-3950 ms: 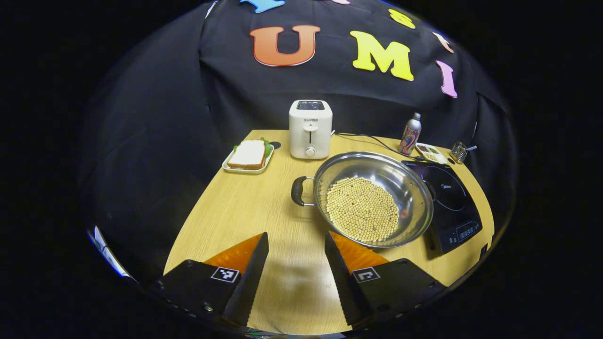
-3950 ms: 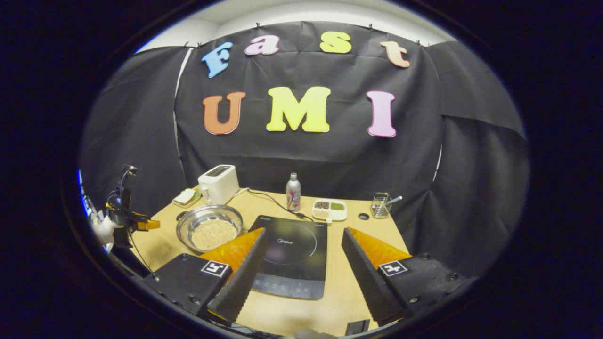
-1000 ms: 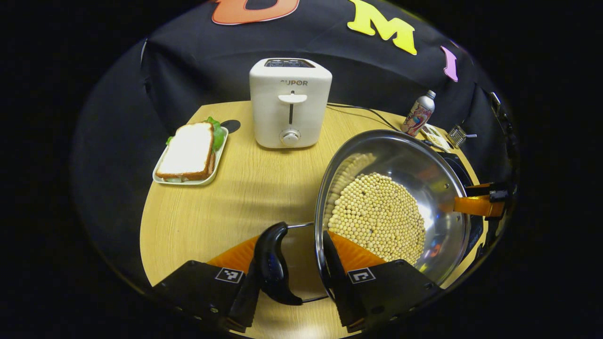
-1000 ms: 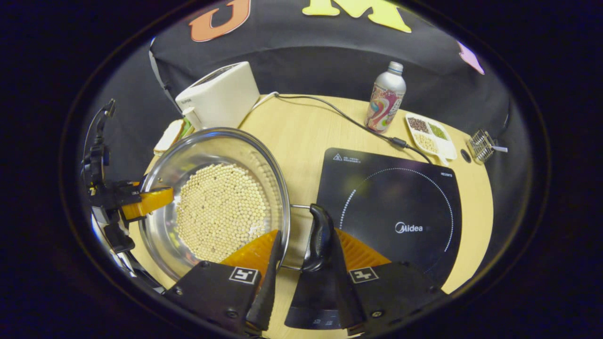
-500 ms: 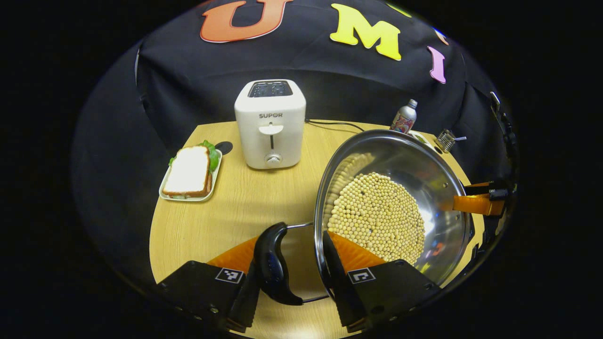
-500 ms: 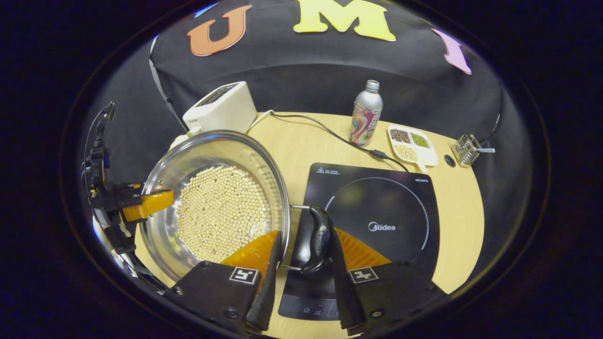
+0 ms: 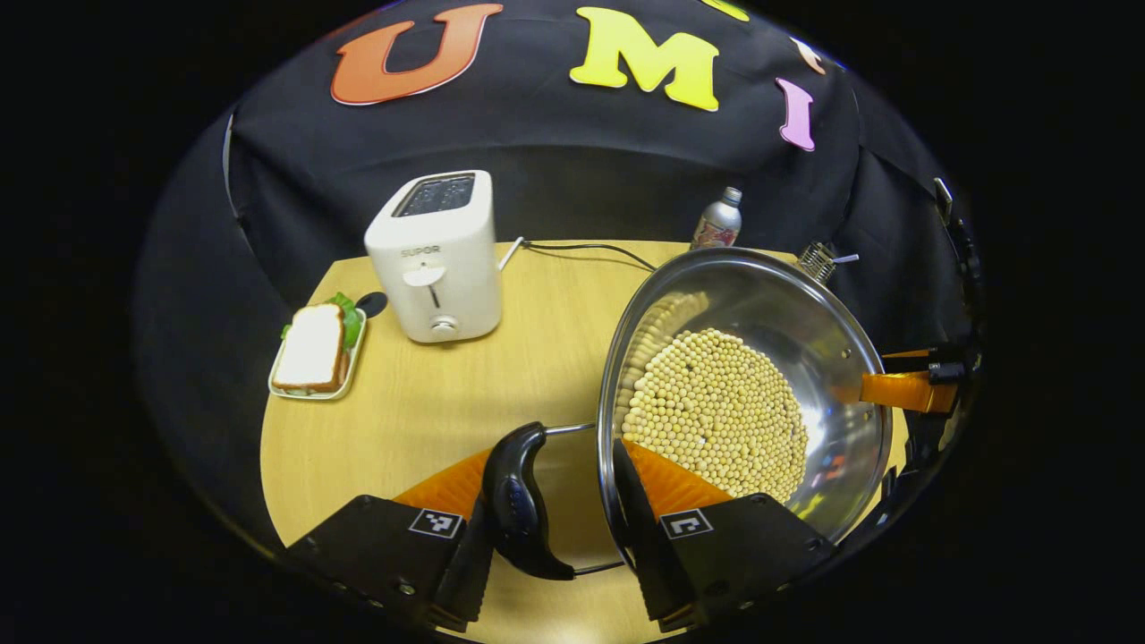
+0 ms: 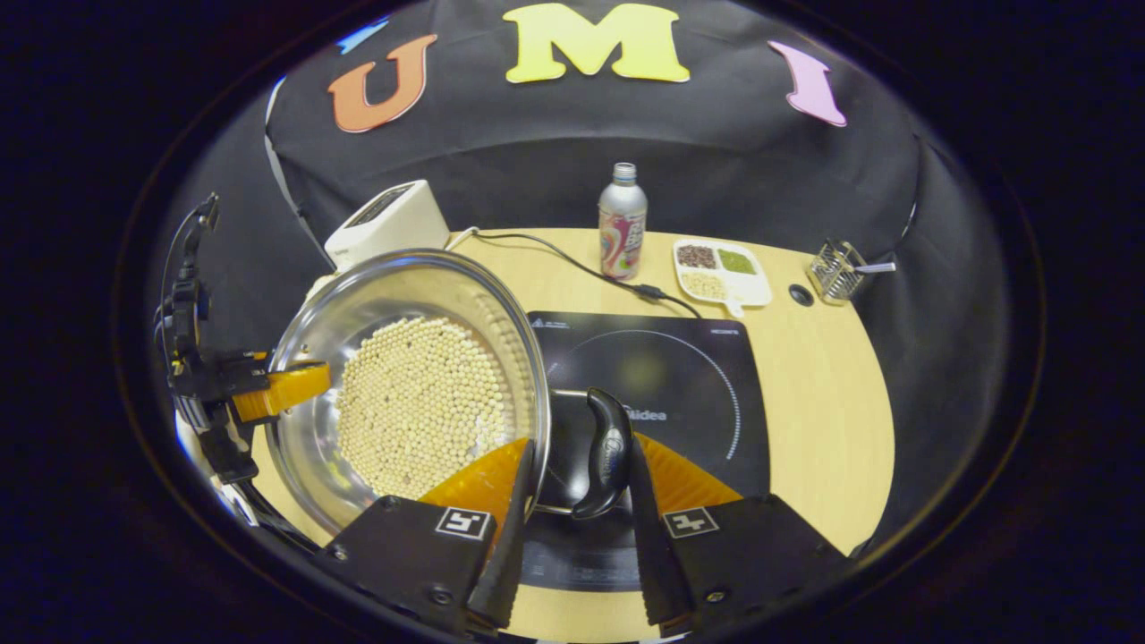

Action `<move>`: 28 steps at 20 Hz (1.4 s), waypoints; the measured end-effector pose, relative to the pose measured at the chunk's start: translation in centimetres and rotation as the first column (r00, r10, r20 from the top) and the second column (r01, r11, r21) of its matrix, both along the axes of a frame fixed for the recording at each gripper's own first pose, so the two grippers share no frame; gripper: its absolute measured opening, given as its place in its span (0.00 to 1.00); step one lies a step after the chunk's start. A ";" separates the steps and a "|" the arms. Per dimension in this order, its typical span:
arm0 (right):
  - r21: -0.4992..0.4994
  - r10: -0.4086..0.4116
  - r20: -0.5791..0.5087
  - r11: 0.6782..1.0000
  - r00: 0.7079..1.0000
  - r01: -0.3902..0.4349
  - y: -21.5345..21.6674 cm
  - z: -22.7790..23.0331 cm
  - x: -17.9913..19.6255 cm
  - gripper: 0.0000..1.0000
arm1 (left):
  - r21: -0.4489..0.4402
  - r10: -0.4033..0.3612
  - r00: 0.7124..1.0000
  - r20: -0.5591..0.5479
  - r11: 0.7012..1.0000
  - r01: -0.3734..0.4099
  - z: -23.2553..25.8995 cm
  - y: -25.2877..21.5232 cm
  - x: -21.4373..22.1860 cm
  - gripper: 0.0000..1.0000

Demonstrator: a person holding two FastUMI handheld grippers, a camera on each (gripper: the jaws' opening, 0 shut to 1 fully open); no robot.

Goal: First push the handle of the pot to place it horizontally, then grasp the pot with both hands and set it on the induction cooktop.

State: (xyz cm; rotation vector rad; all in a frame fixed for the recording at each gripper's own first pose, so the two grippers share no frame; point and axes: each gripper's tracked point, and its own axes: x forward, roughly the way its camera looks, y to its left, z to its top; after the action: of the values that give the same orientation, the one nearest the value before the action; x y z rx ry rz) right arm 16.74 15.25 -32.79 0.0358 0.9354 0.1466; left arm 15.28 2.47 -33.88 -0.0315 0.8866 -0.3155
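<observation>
In the left gripper view, a sandwich [image 7: 309,347] on a small tray sits left of a smooth white toaster [image 7: 436,256] on the pale wood-grain table [image 7: 429,402]. The left gripper [image 7: 555,519] straddles the pot's curved black handle [image 7: 516,503] and rim, fingers apart; whether both press I cannot tell. The round shiny steel pot [image 7: 805,331], full of small pale beans, stretches handle-to-handle between the grippers. In the right gripper view, the right gripper [image 8: 577,514] likewise straddles the other handle [image 8: 606,452] above the flat black induction cooktop [image 8: 689,376]
</observation>
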 end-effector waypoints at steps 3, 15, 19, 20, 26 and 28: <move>-0.003 -0.023 -0.001 1.000 1.000 0.023 -2.9 0.0 -0.2 0.53 | -0.007 -0.018 1.000 0.000 1.000 0.018 0.2 -2.8 0.2 0.65; -0.019 -0.028 -0.032 0.999 0.999 0.027 -12.4 -0.4 1.9 0.53 | -0.015 -0.020 1.000 -0.021 1.000 0.020 -0.5 -12.2 1.4 0.65; -0.022 -0.016 -0.041 1.000 0.999 0.015 -14.9 -0.7 2.9 0.53 | -0.013 -0.007 0.999 -0.033 1.000 0.006 -0.7 -14.5 1.8 0.65; -0.019 -0.015 -0.047 1.000 0.999 0.014 -15.4 -0.9 2.9 0.56 | -0.011 -0.007 0.999 -0.037 1.000 0.006 -0.8 -15.1 1.7 0.65; -0.013 -0.014 -0.065 1.000 0.998 0.013 -17.9 -1.6 3.6 0.56 | -0.005 -0.004 0.999 -0.054 1.000 0.003 -1.2 -17.5 2.1 0.65; -0.015 -0.013 -0.068 1.000 0.998 0.012 -18.3 -1.9 3.8 0.56 | -0.007 0.000 0.998 -0.061 1.000 0.000 -1.6 -17.9 2.1 0.65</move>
State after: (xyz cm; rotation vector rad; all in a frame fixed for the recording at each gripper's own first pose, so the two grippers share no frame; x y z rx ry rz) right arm 20.59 -3.06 -34.70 0.0337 1.0044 0.1276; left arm 17.39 -15.40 -35.53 -0.0480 0.9460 -0.3189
